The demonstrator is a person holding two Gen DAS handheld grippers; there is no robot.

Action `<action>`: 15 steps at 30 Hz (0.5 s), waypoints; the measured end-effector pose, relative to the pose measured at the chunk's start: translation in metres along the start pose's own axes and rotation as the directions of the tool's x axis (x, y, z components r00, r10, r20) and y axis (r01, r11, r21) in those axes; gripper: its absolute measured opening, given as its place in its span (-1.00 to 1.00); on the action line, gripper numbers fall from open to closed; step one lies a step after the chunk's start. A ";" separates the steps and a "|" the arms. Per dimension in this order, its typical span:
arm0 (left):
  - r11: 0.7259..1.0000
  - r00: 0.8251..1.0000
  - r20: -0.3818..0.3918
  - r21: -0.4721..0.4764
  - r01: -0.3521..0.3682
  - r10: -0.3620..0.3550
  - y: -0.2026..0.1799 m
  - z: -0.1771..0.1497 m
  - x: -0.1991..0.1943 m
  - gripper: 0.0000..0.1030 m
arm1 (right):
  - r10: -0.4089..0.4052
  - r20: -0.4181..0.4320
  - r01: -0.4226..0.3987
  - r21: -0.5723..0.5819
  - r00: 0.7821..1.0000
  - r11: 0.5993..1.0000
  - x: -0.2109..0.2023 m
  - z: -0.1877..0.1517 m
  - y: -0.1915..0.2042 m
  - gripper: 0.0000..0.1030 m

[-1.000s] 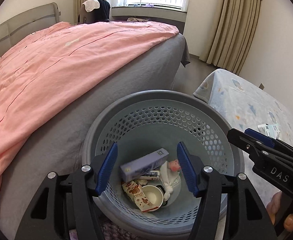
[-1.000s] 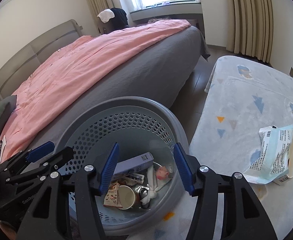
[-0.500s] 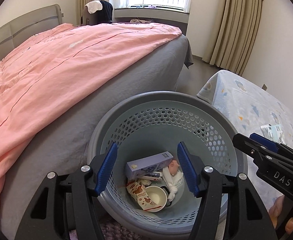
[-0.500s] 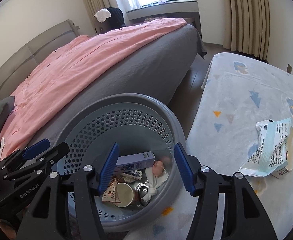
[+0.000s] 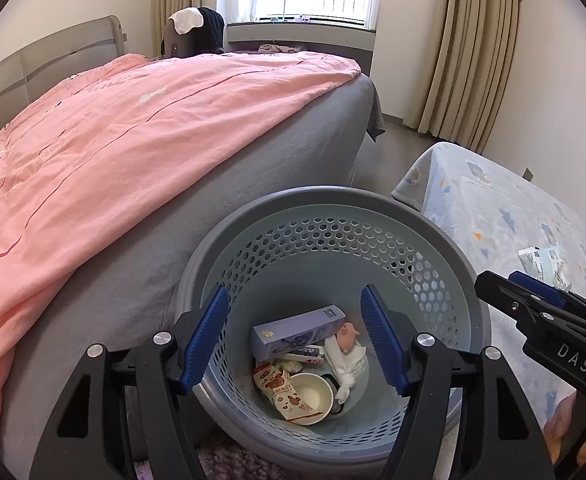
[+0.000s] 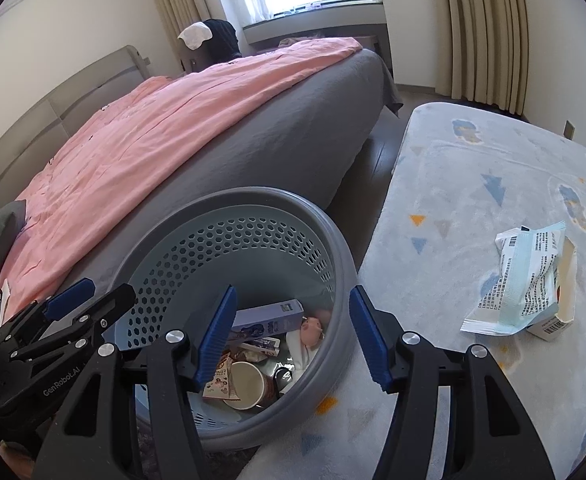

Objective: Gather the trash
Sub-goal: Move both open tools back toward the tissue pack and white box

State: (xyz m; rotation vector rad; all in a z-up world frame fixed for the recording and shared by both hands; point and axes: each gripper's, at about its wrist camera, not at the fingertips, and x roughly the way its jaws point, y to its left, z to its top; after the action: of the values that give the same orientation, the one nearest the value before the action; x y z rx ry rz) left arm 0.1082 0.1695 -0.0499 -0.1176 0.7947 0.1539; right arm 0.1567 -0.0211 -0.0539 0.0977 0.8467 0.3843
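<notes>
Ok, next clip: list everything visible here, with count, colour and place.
basket: 1, grey perforated, beside bed
box: 1, lilac, in basket
paper cup: 1, white, basket bottom
snack wrapper: 1, printed, beside cup
tissue: 1, white, in basket
packet: 1, white-blue, on rug
small carton: 1, white, under packet
rug: 1, pale blue
bed: 1, pink cover, grey sheet
curtains: beige, by window
left gripper: open, over basket
right gripper: open, over basket
</notes>
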 end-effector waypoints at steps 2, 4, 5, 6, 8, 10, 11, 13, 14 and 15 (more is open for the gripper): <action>1.000 1.000 0.004 0.001 0.000 0.000 -0.001 0.000 -0.001 0.28 | -0.006 0.002 0.006 0.003 1.000 1.000 -0.003 -0.001 -0.002 0.12; 1.000 1.000 0.006 0.001 0.002 -0.002 -0.002 0.000 -0.002 0.28 | -0.012 0.004 0.012 0.008 1.000 1.000 -0.006 -0.002 -0.004 0.13; 1.000 1.000 0.008 0.001 0.003 -0.003 -0.002 0.000 -0.003 0.28 | -0.016 0.006 0.016 0.010 1.000 1.000 -0.007 -0.003 -0.005 0.13; 1.000 1.000 0.010 0.001 0.004 -0.004 -0.002 0.000 -0.003 0.28 | -0.020 0.007 0.020 0.012 1.000 1.000 -0.009 -0.003 -0.006 0.13; 1.000 1.000 0.011 0.003 0.008 -0.008 -0.003 -0.001 -0.004 0.28 | -0.026 0.008 0.026 0.020 1.000 0.999 -0.011 -0.004 -0.008 0.15; 1.000 1.000 0.013 0.006 0.011 -0.011 -0.004 -0.001 -0.005 0.28 | -0.032 0.012 0.031 0.030 0.999 0.999 -0.015 -0.006 -0.011 0.19; 1.000 1.000 0.014 0.007 0.012 -0.012 -0.004 -0.002 -0.006 0.28 | -0.034 0.014 0.034 0.033 0.999 0.999 -0.017 -0.007 -0.012 0.19; 1.000 1.000 0.015 0.010 0.016 -0.016 -0.006 -0.002 -0.007 0.30 | -0.041 0.017 0.040 0.041 0.999 0.998 -0.020 -0.009 -0.015 0.19; 1.000 1.000 0.015 0.011 0.019 -0.019 -0.007 -0.002 -0.007 0.32 | -0.043 0.019 0.042 0.045 0.999 0.998 -0.022 -0.010 -0.016 0.19; 1.000 1.000 0.013 0.012 0.023 -0.023 -0.008 -0.002 -0.007 0.32 | -0.045 0.020 0.044 0.049 0.999 0.998 -0.023 -0.011 -0.018 0.20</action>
State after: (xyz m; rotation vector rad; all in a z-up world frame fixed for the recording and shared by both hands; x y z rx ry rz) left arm 0.1034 0.1604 -0.0462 -0.1148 0.7805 0.1279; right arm 0.1401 -0.0469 -0.0485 0.1277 0.8367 0.3204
